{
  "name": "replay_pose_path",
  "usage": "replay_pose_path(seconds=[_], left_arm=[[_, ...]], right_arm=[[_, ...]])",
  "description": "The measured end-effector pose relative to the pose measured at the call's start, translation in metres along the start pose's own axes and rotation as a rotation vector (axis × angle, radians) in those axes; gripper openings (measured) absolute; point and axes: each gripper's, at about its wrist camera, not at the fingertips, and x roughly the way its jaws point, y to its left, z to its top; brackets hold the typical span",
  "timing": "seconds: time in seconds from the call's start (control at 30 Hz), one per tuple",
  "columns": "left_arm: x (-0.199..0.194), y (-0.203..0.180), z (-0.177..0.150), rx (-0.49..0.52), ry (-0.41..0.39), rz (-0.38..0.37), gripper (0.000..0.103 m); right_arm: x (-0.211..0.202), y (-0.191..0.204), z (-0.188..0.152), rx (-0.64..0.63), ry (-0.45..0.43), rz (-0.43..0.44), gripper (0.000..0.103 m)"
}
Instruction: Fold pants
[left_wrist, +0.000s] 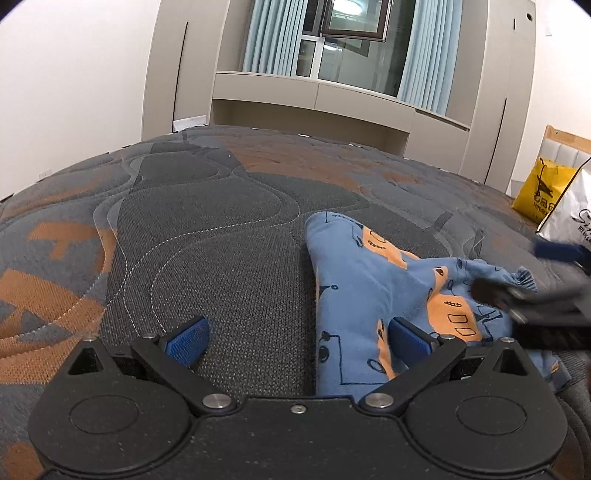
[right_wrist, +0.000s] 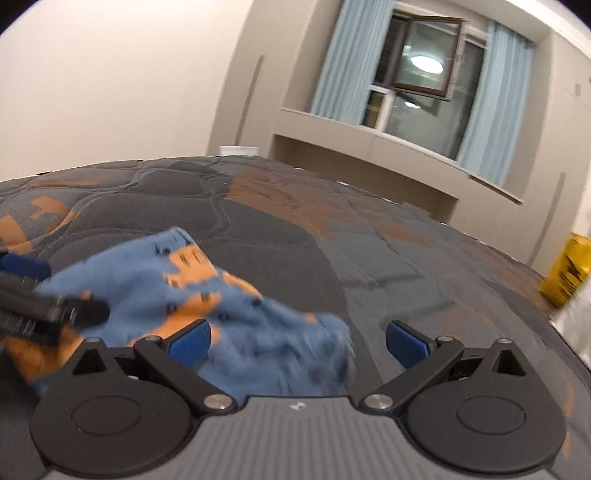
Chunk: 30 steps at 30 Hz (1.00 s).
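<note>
Hovering low over the bed (left_wrist: 221, 229), the left gripper (left_wrist: 297, 341) and right gripper (right_wrist: 297, 341) both have their jaws spread wide, grasping nothing. Just beyond them the pants (left_wrist: 373, 291) lie on the mattress in a rumpled blue-and-orange heap, no neat fold showing, so nearly all the folding seems left. Farther off stands a yellow bag (left_wrist: 543, 192).

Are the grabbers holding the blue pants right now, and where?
No. Both the left gripper and the right gripper are open with nothing between their fingers. The pants lie crumpled on the bed.
</note>
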Motion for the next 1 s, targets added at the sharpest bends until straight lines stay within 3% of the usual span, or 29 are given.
replay_pose_path(seconds=[0.1, 0.2, 0.27, 0.43, 0.57, 0.67, 0.8, 1.0], left_arm=[[0.000, 0.004, -0.001, -0.022, -0.002, -0.017, 0.103], [-0.001, 0.007, -0.002, -0.029, -0.004, -0.030, 0.103], [0.000, 0.008, -0.002, -0.033, -0.003, -0.035, 0.103], [0.000, 0.010, -0.002, -0.039, -0.006, -0.043, 0.103], [0.000, 0.009, -0.002, -0.038, -0.006, -0.041, 0.103], [0.000, 0.009, -0.003, -0.036, -0.009, -0.041, 0.103], [-0.001, 0.011, -0.004, -0.042, -0.013, -0.043, 0.103], [0.000, 0.011, -0.004, -0.045, -0.013, -0.045, 0.103]], right_arm=[[0.027, 0.004, 0.017, -0.035, 0.010, 0.072, 0.103], [0.056, 0.004, 0.013, -0.076, 0.098, 0.020, 0.103], [0.060, -0.004, 0.006, -0.041, 0.104, 0.025, 0.103], [0.012, -0.028, -0.008, 0.085, 0.050, -0.014, 0.103], [-0.028, -0.040, -0.028, 0.146, 0.070, 0.072, 0.103], [-0.038, -0.044, -0.046, 0.170, 0.118, 0.047, 0.103], [-0.043, -0.058, -0.064, 0.314, 0.127, 0.098, 0.103], [-0.049, -0.061, -0.068, 0.319, 0.126, 0.098, 0.103]])
